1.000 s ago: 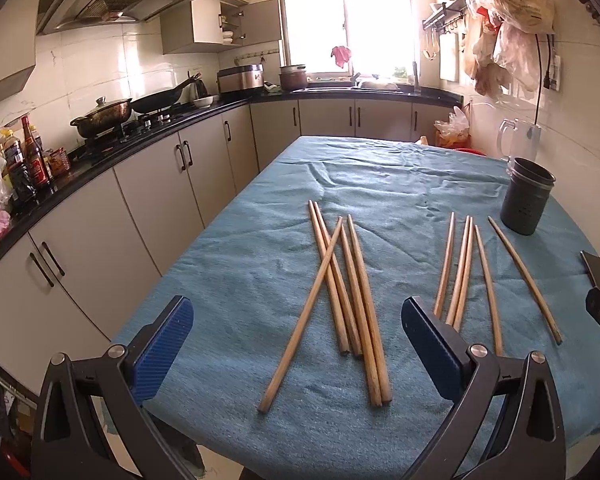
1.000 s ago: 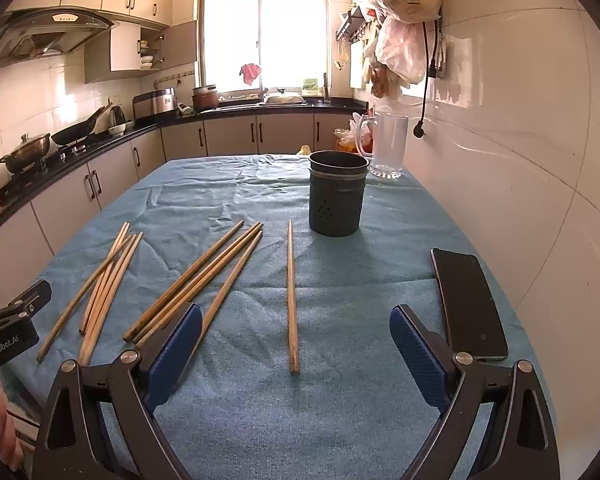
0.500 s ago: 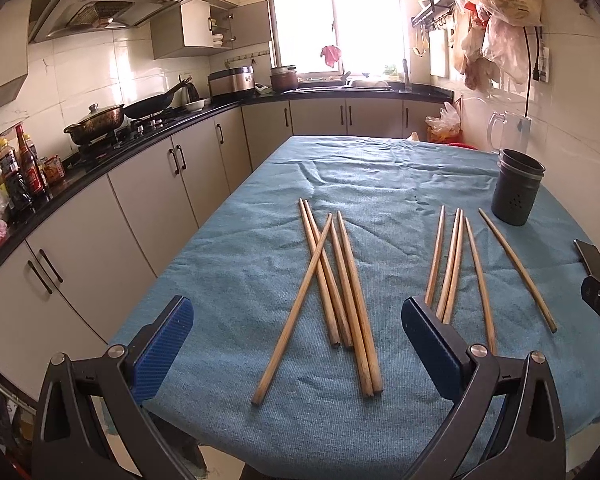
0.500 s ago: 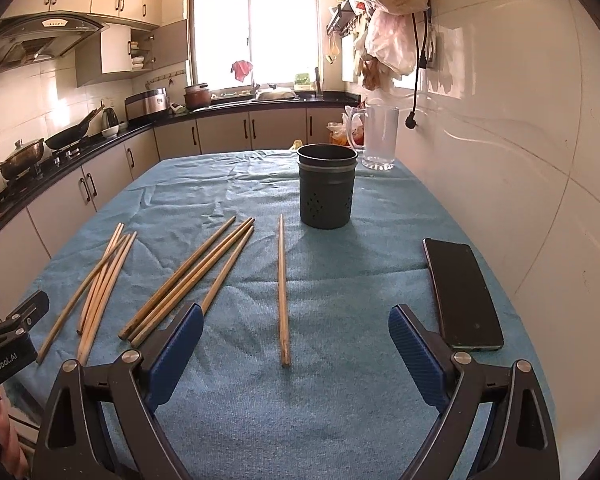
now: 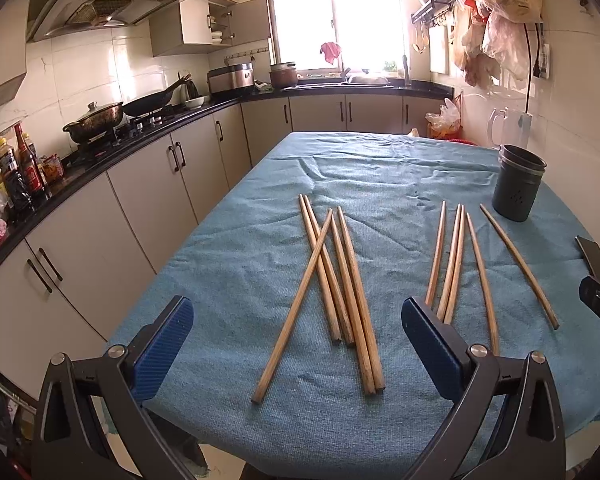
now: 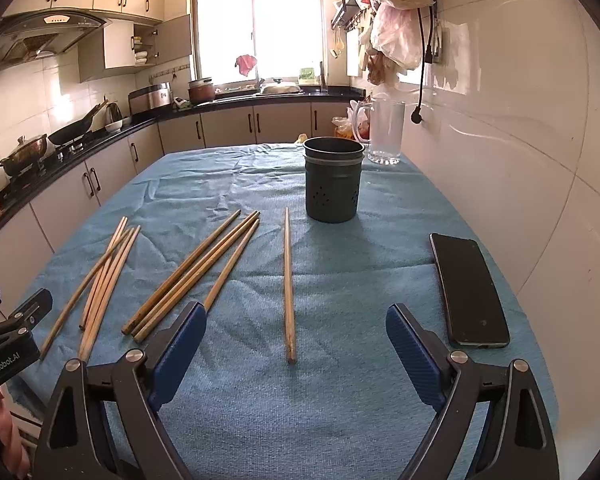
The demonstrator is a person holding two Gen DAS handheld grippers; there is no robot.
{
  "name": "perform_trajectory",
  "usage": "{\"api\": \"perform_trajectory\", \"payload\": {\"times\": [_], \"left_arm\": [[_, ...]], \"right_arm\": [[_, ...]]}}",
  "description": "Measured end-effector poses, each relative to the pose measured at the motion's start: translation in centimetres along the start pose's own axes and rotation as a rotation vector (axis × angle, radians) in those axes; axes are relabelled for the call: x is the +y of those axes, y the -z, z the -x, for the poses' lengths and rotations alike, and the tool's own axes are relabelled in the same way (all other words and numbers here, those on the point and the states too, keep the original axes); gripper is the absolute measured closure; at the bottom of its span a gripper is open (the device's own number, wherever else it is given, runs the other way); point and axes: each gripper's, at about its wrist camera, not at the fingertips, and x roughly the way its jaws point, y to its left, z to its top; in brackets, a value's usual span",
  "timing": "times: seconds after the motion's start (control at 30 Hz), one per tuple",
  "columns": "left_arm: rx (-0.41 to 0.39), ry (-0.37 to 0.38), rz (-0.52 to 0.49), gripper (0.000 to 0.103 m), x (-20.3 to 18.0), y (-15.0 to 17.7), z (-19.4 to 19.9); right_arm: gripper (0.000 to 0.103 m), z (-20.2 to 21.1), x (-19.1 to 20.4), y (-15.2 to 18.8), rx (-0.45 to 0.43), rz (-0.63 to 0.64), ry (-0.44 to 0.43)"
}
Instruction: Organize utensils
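We hold our left gripper [image 5: 298, 344] low over the near edge of the surface [image 5: 380, 168], jaws wide apart and empty, a crossed bunch of chopsticks [image 5: 332, 280] lying just ahead between its fingers. Our right gripper [image 6: 296, 354] hovers level, also spread wide and empty, with a single chopstick [image 6: 288, 280] straight ahead and the dark cup [image 6: 332, 180] beyond it. A phone [image 6: 468, 288] lies to its right. A blue cloth covers the surface; kitchen cabinets [image 5: 188, 160] run along the left
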Motion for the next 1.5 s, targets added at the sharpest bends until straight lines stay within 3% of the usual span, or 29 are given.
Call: {"api": "perform_trajectory", "payload": {"times": [0.4,0.5,0.57,0.63,0.77,0.83,0.87,1.07,1.2,1.27,1.5], "left_arm": [[0.026,0.028,0.000,0.000,2.0,-1.0,-1.3],[0.067,0.091,0.007,0.001,3.1,-2.2,-2.4],[0.124,0.146,0.017,0.008,3.8,-3.2,-3.9],[0.178,0.188,0.006,0.025,3.9,-4.0,-5.4],[0.288,0.259,-0.007,0.038,3.5,-4.9,-8.9],[0.327,0.276,-0.016,0.058,3.2,-5.1,-10.5],[0.347,0.267,-0.020,0.061,3.0,-5.2,-11.3],[0.419,0.291,-0.066,0.064,2.0,-5.0,-14.4],[0.417,0.284,-0.042,0.076,2.6,-5.2,-15.0],[0.421,0.292,-0.020,0.084,3.2,-5.3,-15.1],[0.425,0.257,0.015,0.085,5.0,-5.2,-15.7]], "right_arm": [[0.013,-0.8,-0.8,-0.3,0.033,-0.010,-0.014],[0.017,-1.1,-1.2,-0.5,0.048,-0.010,-0.017],[0.017,-1.2,-1.7,-0.6,0.051,-0.018,-0.014],[0.018,-1.2,-2.1,-0.7,0.053,-0.028,-0.015],[0.023,-1.5,-3.0,-0.8,0.072,-0.051,-0.029],[0.027,-1.9,-3.4,-0.9,0.093,-0.060,-0.056],[0.031,-2.0,-3.6,-1.0,0.108,-0.061,-0.074],[0.050,-3.0,-4.0,-1.9,0.160,-0.069,-0.141],[0.064,-4.3,-4.6,-2.9,0.214,-0.100,-0.191],[0.065,-5.0,-4.8,-3.4,0.244,-0.121,-0.215],[0.066,-7.9,-4.8,-5.7,0.313,-0.131,-0.237]]}}
